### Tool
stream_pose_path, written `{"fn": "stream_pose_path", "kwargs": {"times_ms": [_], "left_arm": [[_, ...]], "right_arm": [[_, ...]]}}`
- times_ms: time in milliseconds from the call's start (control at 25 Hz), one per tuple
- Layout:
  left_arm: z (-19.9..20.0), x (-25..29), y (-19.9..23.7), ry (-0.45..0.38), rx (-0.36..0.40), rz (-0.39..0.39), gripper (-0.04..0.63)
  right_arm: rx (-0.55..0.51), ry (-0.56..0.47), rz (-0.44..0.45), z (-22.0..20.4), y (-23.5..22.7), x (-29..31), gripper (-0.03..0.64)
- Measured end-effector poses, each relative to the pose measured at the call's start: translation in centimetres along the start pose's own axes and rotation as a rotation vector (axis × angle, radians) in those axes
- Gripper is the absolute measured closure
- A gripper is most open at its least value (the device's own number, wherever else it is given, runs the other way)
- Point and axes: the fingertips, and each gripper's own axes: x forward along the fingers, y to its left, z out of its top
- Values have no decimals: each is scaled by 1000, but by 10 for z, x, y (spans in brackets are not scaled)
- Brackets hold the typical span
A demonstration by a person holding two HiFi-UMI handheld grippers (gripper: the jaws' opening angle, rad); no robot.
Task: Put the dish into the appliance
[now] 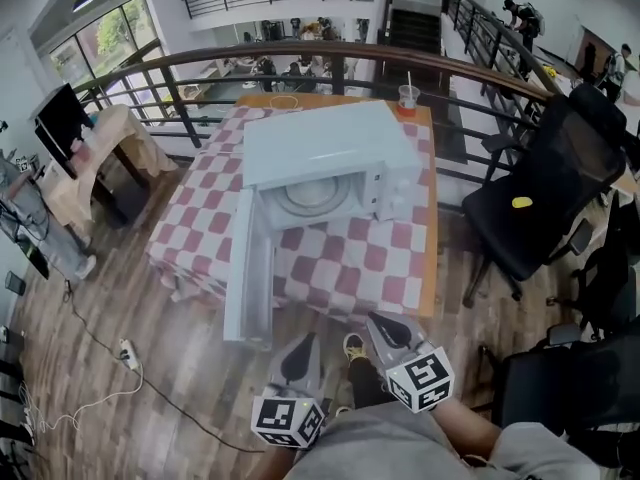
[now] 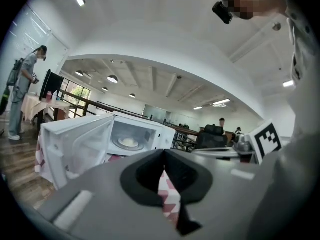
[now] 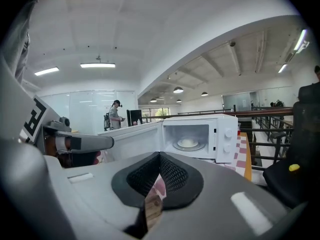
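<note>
Standing back from the table [image 1: 330,268], the person holds both grippers low by the body, well apart from everything on it. The checkered table carries the white microwave [image 1: 330,148] toward its far edge. The microwave's door [image 1: 248,268] is swung wide open on the left and reaches out over the near edge. The dish [image 1: 315,196] sits inside the cavity, centred on the turntable, so the placing itself looks done. A cup [image 1: 407,98] stands at the far right corner, clear of the work.

The left gripper [image 1: 303,353] has its jaws pressed together with nothing between them. The right gripper [image 1: 385,330] is the same, closed and empty.

What remains, by my judgement, is shutting the door. The left gripper is the nearer one. It would do best to meet the door's outer face near its free edge with the closed jaws as a blunt pusher. The swing should be slow, so the light microwave does not slide on the cloth, and should end with a firm press until the latch takes.
</note>
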Motion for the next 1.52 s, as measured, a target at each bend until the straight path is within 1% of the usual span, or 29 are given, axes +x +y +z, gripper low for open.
{"fn": "stream_pose_path", "kwargs": {"times_ms": [200, 320, 400, 480, 600, 800, 1200, 1360, 1520], "left_arm": [[-5, -48, -19, -15, 4, 30, 584], [-4, -65, -28, -21, 7, 47, 584], [-3, -71, -34, -24, 26, 63, 584], [-1, -74, -41, -24, 44, 67, 584], [3, -76, -52, -35, 50, 62, 584], [4, -78, -87, -41, 75, 67, 584], [-26, -81, -155, -7, 51, 93, 584], [-39, -83, -175, -1, 39, 97, 584], [-42, -83, -190, -1, 21, 100, 584]], "right_arm": [[-4, -9, -15, -4, 29, -49, 617], [1, -30, -25, 3, 35, -72, 617], [-1, -29, -31, 5, 36, -85, 617], [-3, -20, -33, 3, 37, -94, 617], [-2, -6, -37, -1, 33, -106, 617], [3, 0, -28, -2, 20, -133, 617], [6, -17, 18, -20, -4, -195, 617], [1, -10, 33, -31, -10, -212, 617], [15, -21, 32, -32, -15, -226, 617]]}}
